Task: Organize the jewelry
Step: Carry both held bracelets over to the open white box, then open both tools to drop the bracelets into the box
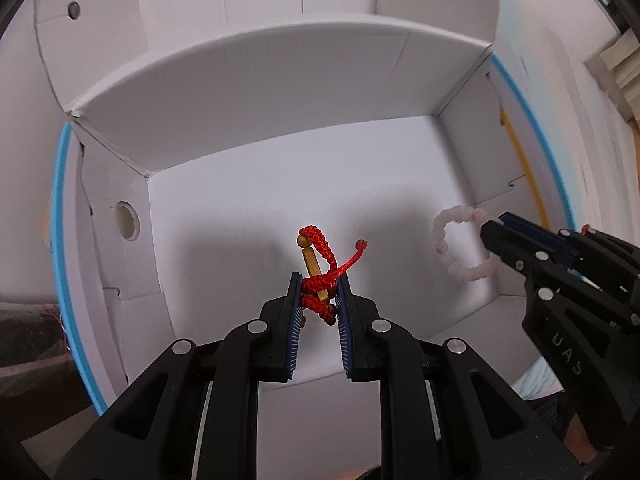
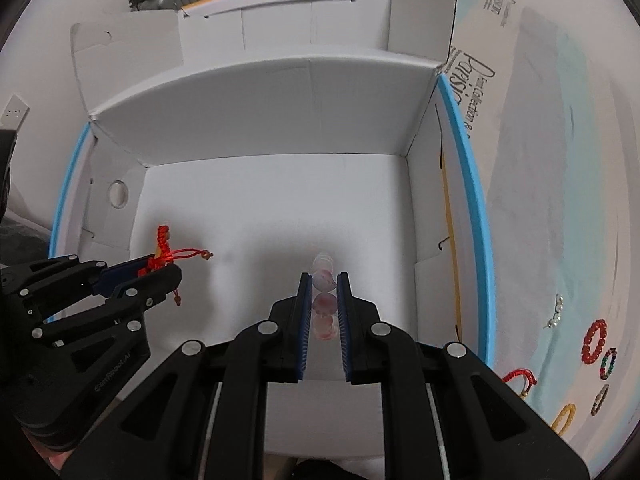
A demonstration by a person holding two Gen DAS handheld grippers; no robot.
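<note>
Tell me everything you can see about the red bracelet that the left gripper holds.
The red bracelet is a braided cord, knotted and bunched, with a gold-looking bar and a small round bead at its top. A thin loose end sticks out to the side, tipped with a tiny knot. The left gripper pinches it between its blue pads, over the inside of the open white box. Whether it touches the box floor cannot be told.

From my right wrist view, the small pieces of jewelry at the lower right are too tiny to identify: a pale sparkly item [image 2: 555, 312] and a dark striped ring [image 2: 600, 399] near the frame edge. My pink bead bracelet [image 2: 323, 300] is seen edge-on and blurred between the pads. In my left wrist view, the red cord bracelet [image 1: 318, 280] is partly hidden between the pads.
</note>
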